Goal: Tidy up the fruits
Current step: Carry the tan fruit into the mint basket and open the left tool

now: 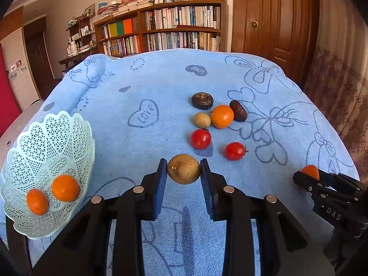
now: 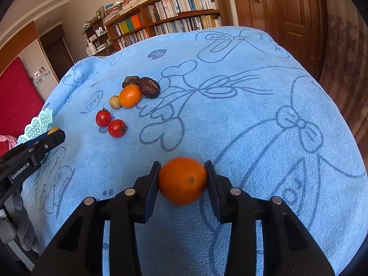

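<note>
- The left tool [image 1: 183, 172] is clamped on a brown fruit [image 1: 183, 169], pads against both its sides, held above the blue towel [image 1: 161, 87] that covers the surface.
- The right tool [image 2: 182, 179] grips an orange [image 2: 182, 180] the same way, near the towel's right side, well apart from the basket.
- The basket [image 1: 34, 142] sits at the towel's left edge, tipped a little, with two oranges [image 1: 65, 188] already inside.
- Left on the towel in a loose cluster: one orange [image 1: 222, 116], two tomatoes [image 1: 200, 138], a small brown fruit [image 1: 202, 120] and two dark wrinkled fruits [image 1: 202, 100].
- The step in hand looks like carrying both held fruits to the basket. The left one is nearer, so it should probably go first.
- Bring the brown fruit over the basket's middle and lower it close to the bottom before opening; a drop from height could bounce it out or knock the light basket further over.
- Aim for the bare part of the bowl, not on top of the two oranges, so nothing rolls over the low rim.
- Keep the right tool back until the left is clear, so the two do not meet over the basket.
- Both fruits are round and firm-looking; the grip need only stay steady, not tighter.
</note>
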The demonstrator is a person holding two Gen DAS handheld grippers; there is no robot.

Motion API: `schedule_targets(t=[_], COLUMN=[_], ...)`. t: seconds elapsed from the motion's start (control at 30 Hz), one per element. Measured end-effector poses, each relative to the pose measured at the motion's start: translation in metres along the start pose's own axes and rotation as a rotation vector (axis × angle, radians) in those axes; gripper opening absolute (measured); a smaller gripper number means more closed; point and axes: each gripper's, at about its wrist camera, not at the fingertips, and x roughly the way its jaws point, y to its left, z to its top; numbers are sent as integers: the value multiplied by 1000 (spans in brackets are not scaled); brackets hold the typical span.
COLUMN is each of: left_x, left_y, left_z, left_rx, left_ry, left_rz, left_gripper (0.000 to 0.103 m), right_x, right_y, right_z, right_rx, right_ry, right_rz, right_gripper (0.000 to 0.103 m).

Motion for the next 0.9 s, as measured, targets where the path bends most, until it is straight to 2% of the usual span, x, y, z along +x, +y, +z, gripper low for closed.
schedule_targets(t=[0.37, 0.9], left_x=[-5, -9], left_y=[38, 85], left_z=[1, -2], left_rx=[-71, -153], left_ry=[-25, -39], left_rz=[92, 184], left_gripper=[30, 30], right_x=[1, 3], right_y=[-1, 1], right_z=[0, -1], right_rx=[0, -5], right_ry=[1, 4], right_rz=[-6, -25], right_gripper=[39, 39])
